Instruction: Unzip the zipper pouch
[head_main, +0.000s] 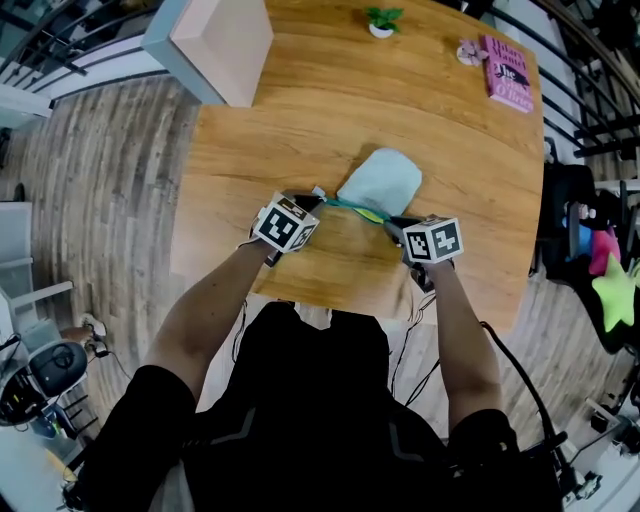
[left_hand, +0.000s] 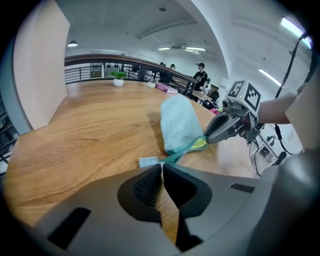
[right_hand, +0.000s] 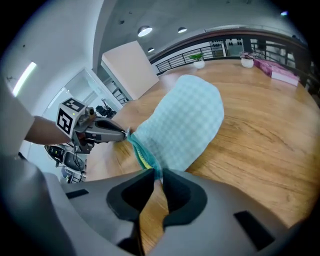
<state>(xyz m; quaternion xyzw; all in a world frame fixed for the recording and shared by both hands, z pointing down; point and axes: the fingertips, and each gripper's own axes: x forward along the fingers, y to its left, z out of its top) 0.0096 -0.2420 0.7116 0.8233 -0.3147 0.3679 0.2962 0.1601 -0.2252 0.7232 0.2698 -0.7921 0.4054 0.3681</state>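
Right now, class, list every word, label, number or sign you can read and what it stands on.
Nothing can be quoted.
Pink book: dark cover lettering, too blurred to read.
Left marker cube, right marker cube: black-and-white square patterns, no letters.
Pale tab by the zipper pouch: no print visible.

**Kid:** What are you counting on the tabletop (head_main: 290, 130)?

**Friend:** I am counting one pouch (head_main: 382, 180), one pink book (head_main: 507, 72) at the far right corner, one small pink thing (head_main: 470, 52) beside it, one little plant (head_main: 382, 20) by the far edge, and one board (head_main: 215, 45) at the far left corner.

**Kid:** And grippers?

**Friend:** I am counting two: the left gripper (head_main: 318, 198) and the right gripper (head_main: 386, 221).
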